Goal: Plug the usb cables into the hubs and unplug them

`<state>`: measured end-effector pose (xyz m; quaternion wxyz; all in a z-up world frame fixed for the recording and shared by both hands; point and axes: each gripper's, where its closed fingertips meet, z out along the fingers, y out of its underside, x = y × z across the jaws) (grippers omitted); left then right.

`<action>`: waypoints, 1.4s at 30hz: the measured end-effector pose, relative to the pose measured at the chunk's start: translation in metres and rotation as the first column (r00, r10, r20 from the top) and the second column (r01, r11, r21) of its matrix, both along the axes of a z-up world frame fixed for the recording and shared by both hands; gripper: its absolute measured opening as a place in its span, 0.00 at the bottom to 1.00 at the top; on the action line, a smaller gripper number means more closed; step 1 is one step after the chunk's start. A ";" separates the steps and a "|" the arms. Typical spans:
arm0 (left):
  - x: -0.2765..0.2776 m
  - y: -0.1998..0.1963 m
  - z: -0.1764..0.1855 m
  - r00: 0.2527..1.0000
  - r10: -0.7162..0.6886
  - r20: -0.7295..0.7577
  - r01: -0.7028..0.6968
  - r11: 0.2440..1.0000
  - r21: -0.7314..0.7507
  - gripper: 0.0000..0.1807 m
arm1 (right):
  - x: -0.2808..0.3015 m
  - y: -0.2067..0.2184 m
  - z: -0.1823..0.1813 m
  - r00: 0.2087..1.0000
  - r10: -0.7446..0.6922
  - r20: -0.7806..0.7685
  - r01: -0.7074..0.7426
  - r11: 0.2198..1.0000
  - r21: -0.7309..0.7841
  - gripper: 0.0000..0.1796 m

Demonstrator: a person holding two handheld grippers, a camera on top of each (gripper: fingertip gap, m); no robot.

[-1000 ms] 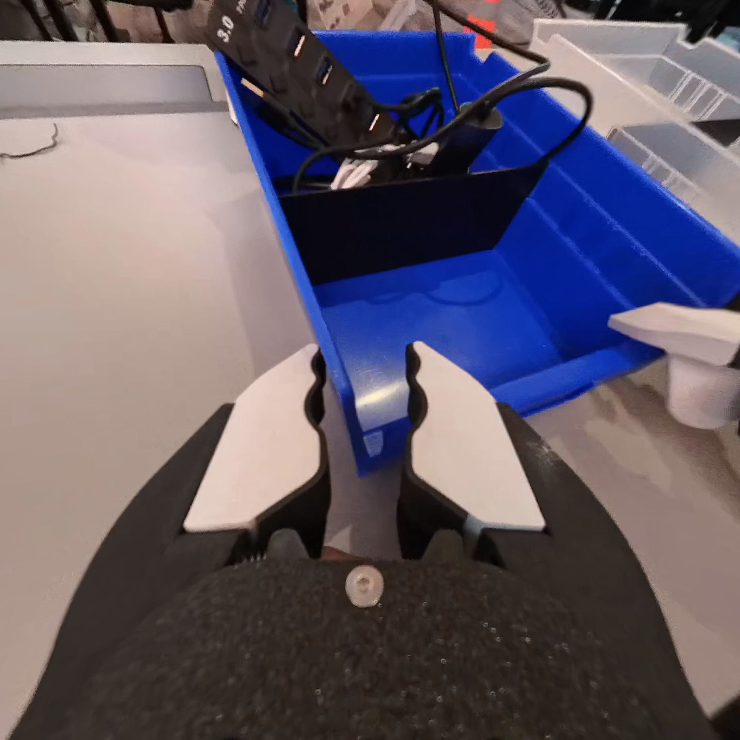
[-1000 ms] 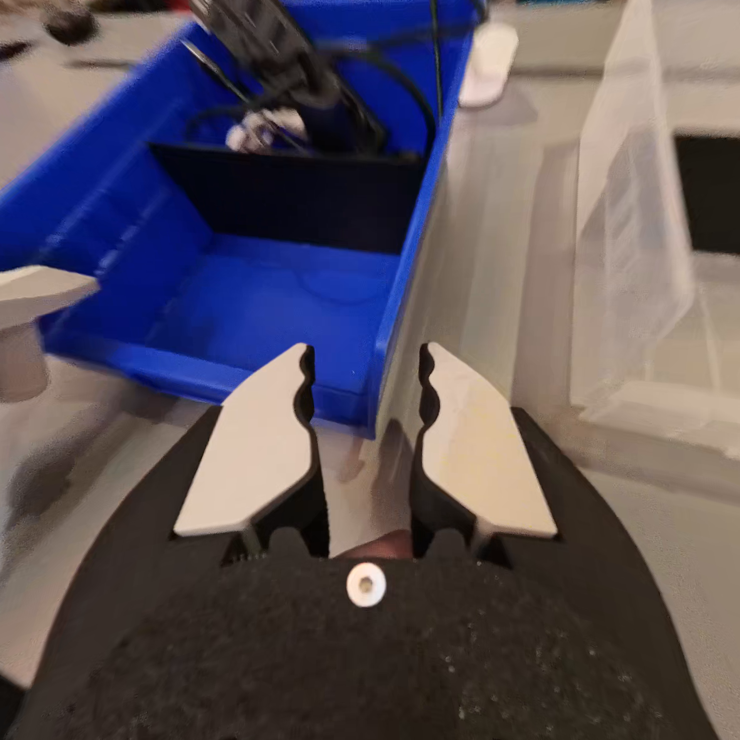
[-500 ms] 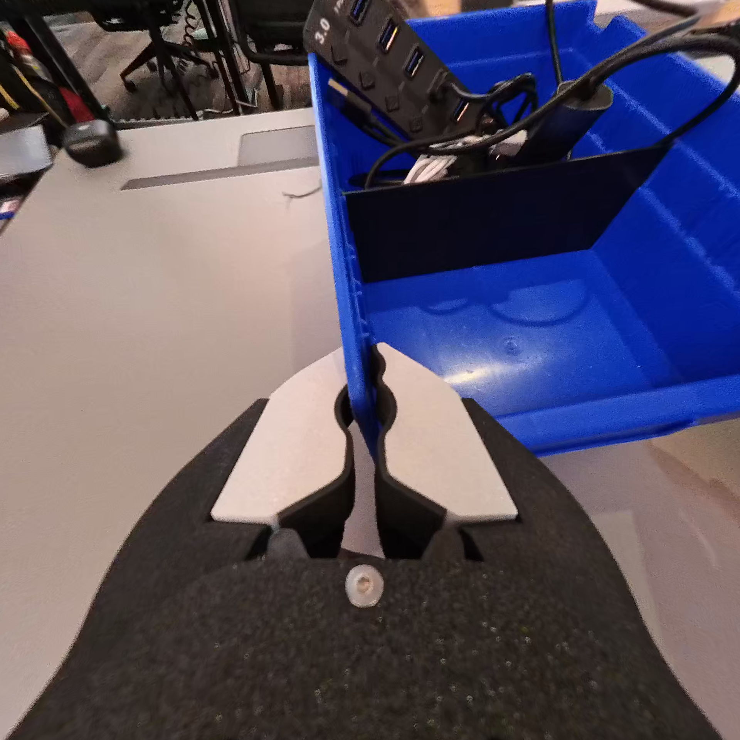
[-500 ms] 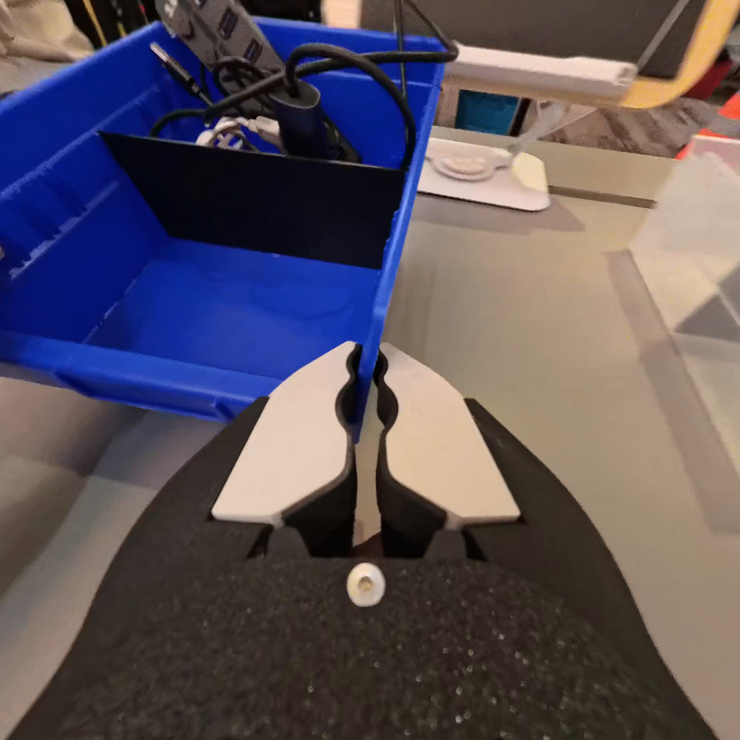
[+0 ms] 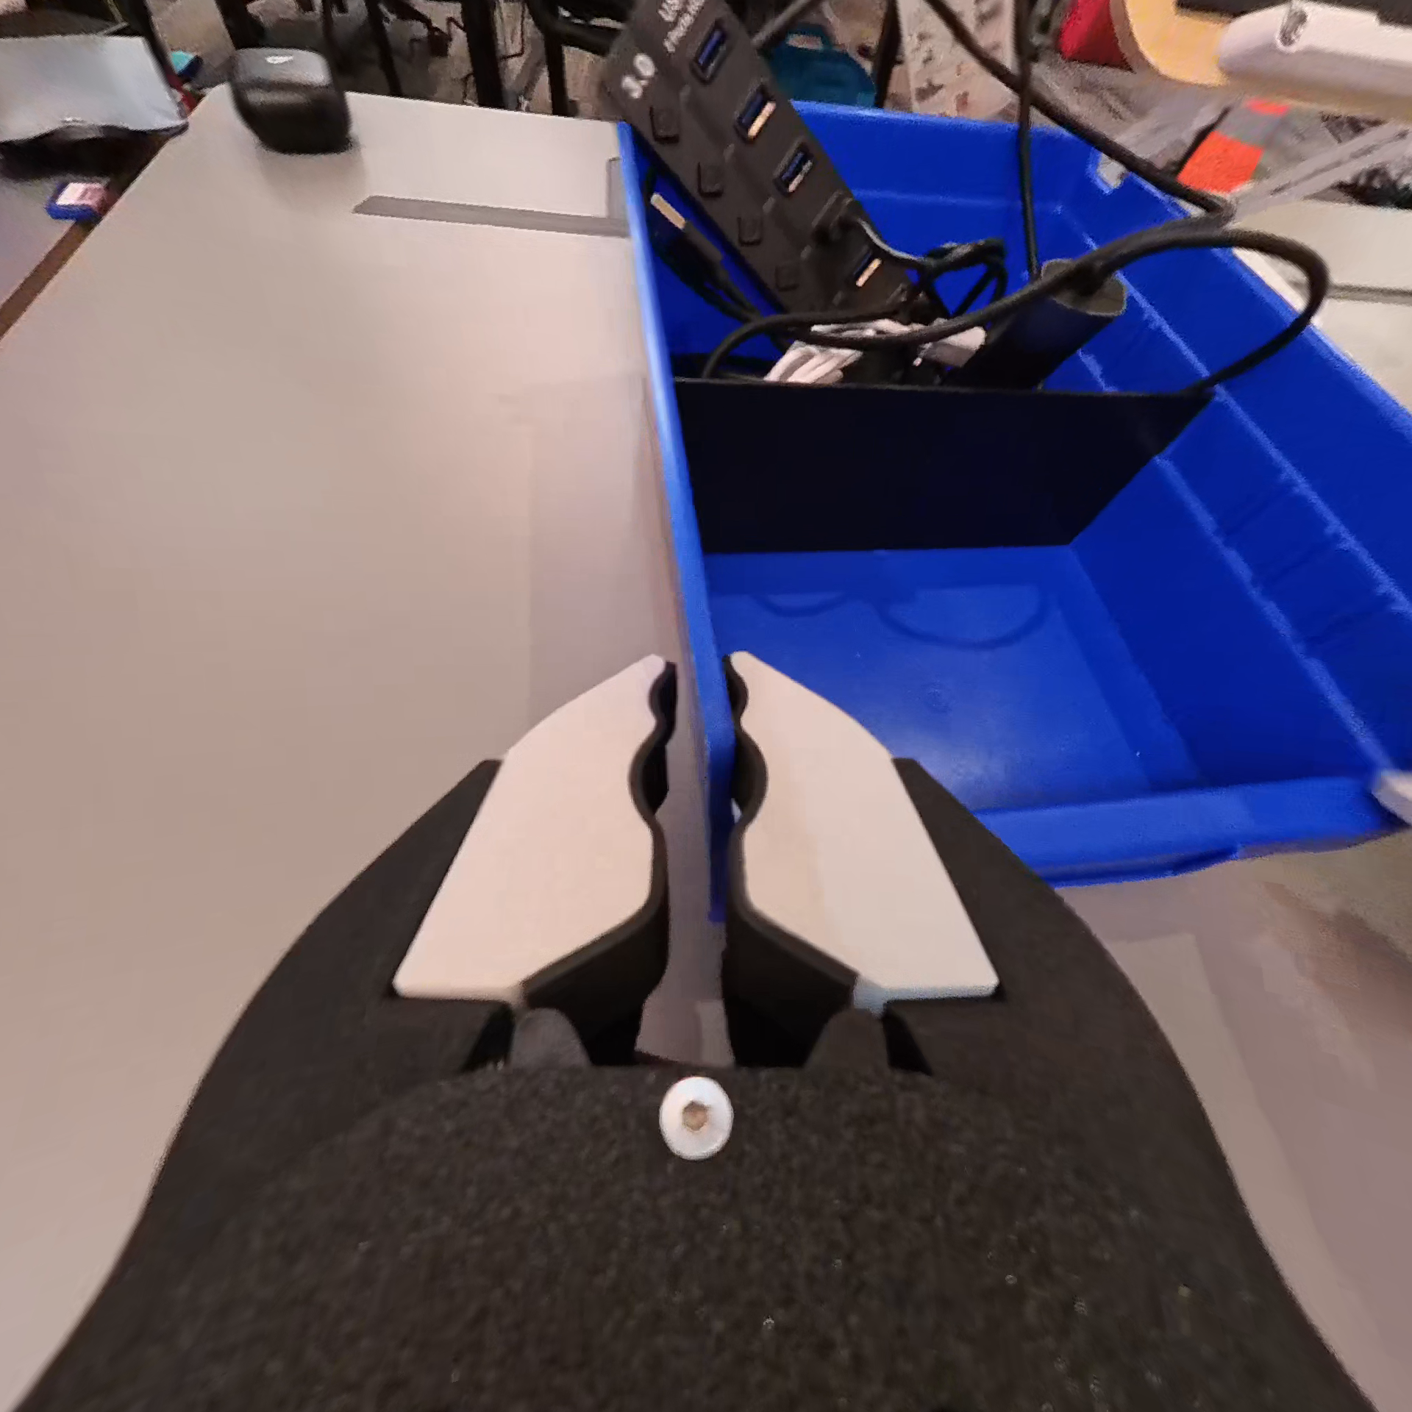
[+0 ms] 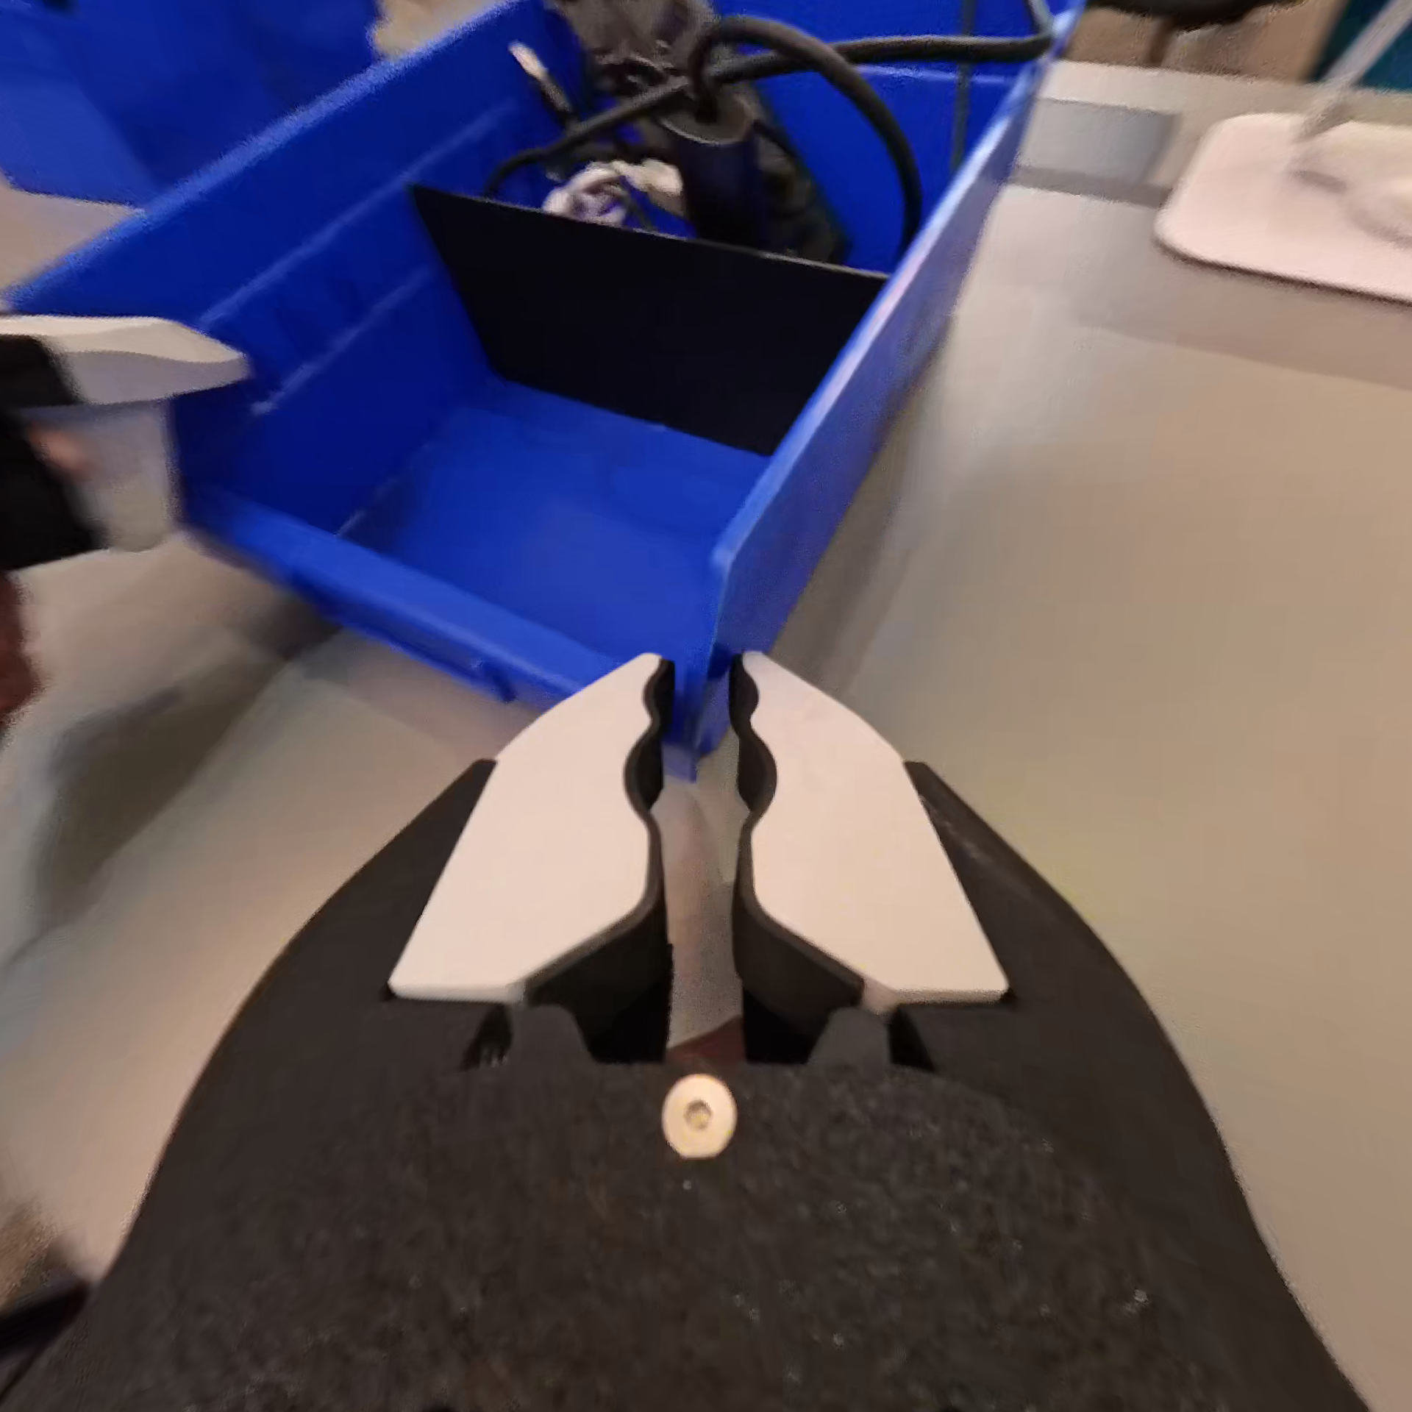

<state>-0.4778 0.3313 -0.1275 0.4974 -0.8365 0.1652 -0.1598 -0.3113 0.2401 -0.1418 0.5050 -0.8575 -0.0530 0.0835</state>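
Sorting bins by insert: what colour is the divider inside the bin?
Black; the divider shows best in the left wrist view.

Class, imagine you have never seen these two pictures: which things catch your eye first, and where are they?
The bright blue bin on the grey table stands out most. A dark divider splits it: the near compartment is bare, the far one holds a black USB hub leaning on the wall amid tangled black cables. The left gripper and right gripper each straddle a near corner wall.

You are at a smooth grey bench [image 5: 321, 489]. Past its far edge you can see dark chair legs [image 5: 489, 53].
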 end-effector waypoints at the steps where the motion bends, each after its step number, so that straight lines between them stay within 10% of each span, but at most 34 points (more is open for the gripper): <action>1: -0.003 0.001 0.000 1.000 0.020 0.012 -0.019 1.000 -0.005 0.08 | -0.008 -0.012 0.004 0.993 0.101 -0.056 -0.101 0.995 -0.004 0.12; 8: -0.007 0.005 0.000 0.999 0.038 0.037 -0.038 0.999 -0.014 0.10 | 0.025 -0.127 0.030 0.805 0.548 -0.227 -0.549 0.833 0.065 0.26; 15: -0.014 0.005 0.003 0.998 0.041 -0.039 -0.040 0.999 0.013 0.14 | 0.197 -0.160 0.026 0.946 0.199 -0.257 -0.165 0.975 0.149 0.23; 24: -0.036 -0.069 0.007 0.987 0.160 -0.007 -0.160 0.987 -0.016 0.15 | 0.359 -0.176 0.044 0.957 -0.259 -0.130 0.285 0.924 0.256 0.23; 32: 0.028 -0.100 0.005 0.993 -0.069 0.092 0.065 0.997 0.046 0.22 | 0.407 -0.167 0.017 0.920 -0.385 -0.070 0.391 0.912 0.124 0.24; 36: 0.051 -0.112 -0.002 0.973 -0.229 0.013 0.229 0.973 0.016 0.04 | 0.408 -0.172 0.019 0.930 -0.346 -0.122 0.360 0.926 0.116 0.05; 42: 0.057 -0.117 -0.006 0.964 -0.261 -0.045 0.261 0.965 0.005 0.00 | 0.404 -0.176 0.006 0.919 -0.326 -0.220 0.343 0.939 0.041 0.02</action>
